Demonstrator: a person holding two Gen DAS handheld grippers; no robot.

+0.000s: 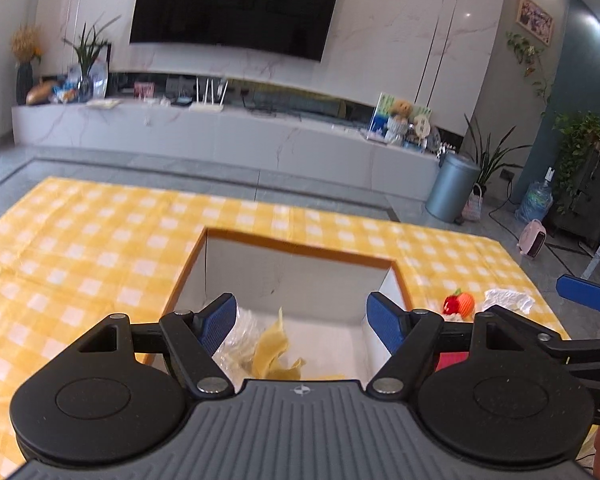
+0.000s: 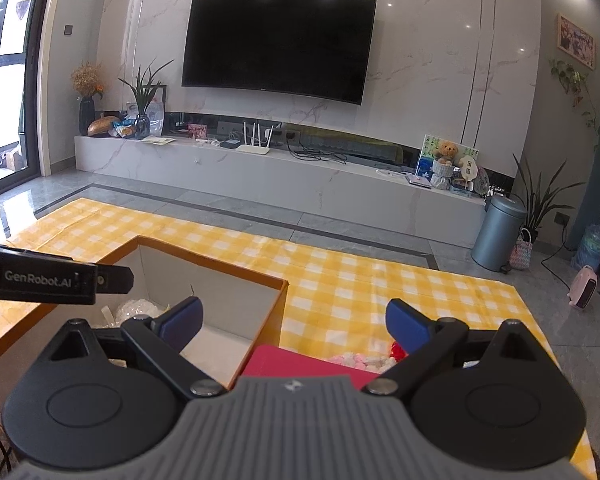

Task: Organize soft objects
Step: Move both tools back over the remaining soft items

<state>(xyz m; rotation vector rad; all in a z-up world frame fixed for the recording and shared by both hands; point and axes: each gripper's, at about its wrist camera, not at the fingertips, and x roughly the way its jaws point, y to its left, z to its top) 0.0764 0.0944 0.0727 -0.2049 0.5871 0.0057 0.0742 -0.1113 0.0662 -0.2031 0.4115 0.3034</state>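
Here the left gripper (image 1: pixel 302 322) hangs wide open and empty above the box (image 1: pixel 300 249), where a yellow cloth (image 1: pixel 272 350) lies at six o'clock. The right gripper (image 2: pixel 294 322), also spread and empty, hovers over a red item (image 2: pixel 296 362) on the checked cloth (image 2: pixel 340 280), at the box's three o'clock.

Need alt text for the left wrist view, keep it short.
The open left gripper hangs over a white-lined cardboard box holding a crumpled yellow cloth and clear plastic wrap. The box sits on a yellow checked tablecloth, with a small red-and-orange toy to its right.
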